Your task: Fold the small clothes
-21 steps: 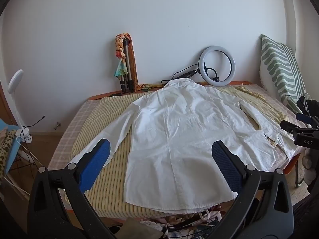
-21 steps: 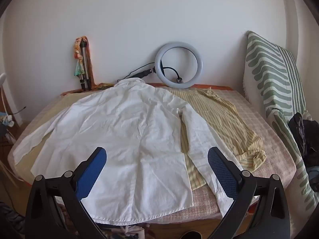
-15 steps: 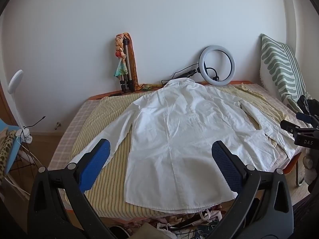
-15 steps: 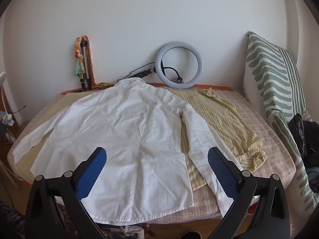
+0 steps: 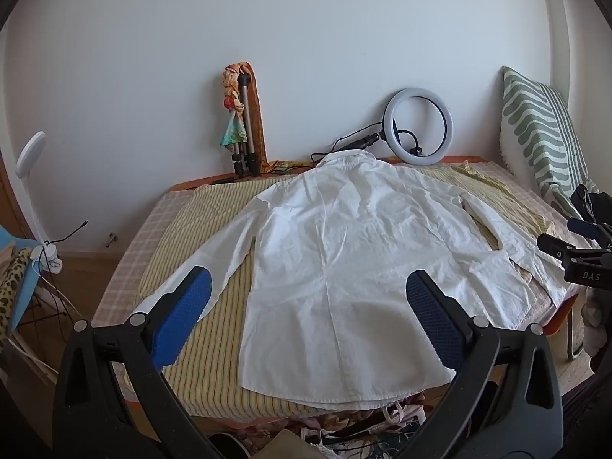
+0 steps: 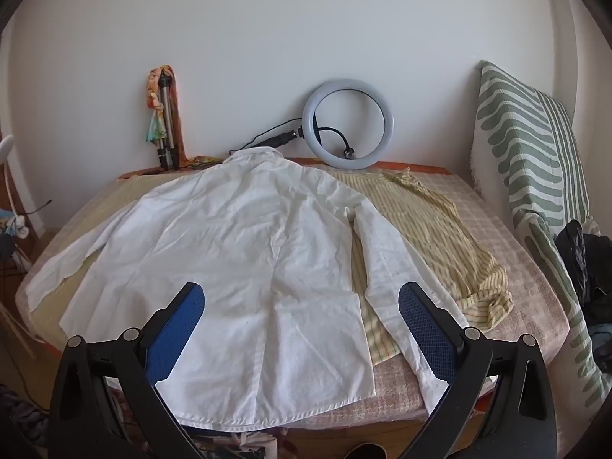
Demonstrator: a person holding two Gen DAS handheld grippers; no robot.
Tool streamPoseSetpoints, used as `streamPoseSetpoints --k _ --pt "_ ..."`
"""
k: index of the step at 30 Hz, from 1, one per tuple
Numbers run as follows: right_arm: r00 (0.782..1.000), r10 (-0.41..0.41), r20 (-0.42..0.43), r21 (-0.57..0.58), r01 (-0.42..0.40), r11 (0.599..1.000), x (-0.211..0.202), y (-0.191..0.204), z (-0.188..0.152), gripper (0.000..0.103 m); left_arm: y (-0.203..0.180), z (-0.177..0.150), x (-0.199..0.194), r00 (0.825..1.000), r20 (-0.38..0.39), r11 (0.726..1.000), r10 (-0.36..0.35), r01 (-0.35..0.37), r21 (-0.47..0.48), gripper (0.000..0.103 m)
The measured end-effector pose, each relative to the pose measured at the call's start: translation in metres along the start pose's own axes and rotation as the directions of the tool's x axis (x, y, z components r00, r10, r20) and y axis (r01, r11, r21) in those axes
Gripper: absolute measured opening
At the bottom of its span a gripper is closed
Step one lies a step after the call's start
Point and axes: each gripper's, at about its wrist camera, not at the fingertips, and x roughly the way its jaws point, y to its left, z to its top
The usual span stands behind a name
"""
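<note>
A white long-sleeved shirt (image 5: pixel 355 252) lies flat, back up, on the table, collar at the far side, hem at the near edge, both sleeves spread out; it also shows in the right wrist view (image 6: pixel 237 267). My left gripper (image 5: pixel 310 287) is open and empty, held above the hem, near the shirt's left side. My right gripper (image 6: pixel 302 302) is open and empty, above the hem's right part, next to the right sleeve (image 6: pixel 397 279). The right gripper's black body (image 5: pixel 573 256) shows at the right edge of the left wrist view.
A yellow striped cloth (image 6: pixel 440 229) lies under and right of the shirt. A ring light (image 6: pixel 347 124) and a tripod (image 6: pixel 166 126) lean on the far wall. A green-striped cushion (image 6: pixel 535 160) stands right. A white lamp (image 5: pixel 28 160) stands left. Clutter lies below the near table edge (image 5: pixel 344 432).
Both grippers have hardly moved; the views shift only slightly. The shirt lies as before and both grippers stay open.
</note>
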Motion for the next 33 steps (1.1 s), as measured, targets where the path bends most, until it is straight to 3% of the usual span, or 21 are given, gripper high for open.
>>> streamPoseSetpoints --k 33 --pt "1.000 0.005 -0.004 -0.006 -0.005 1.000 0.0013 0.0028 0.0003 0.101 0.0053 0.0021 -0.0003 1.000 0.006 1.000 -0.001 0.001 -0.001 0.103"
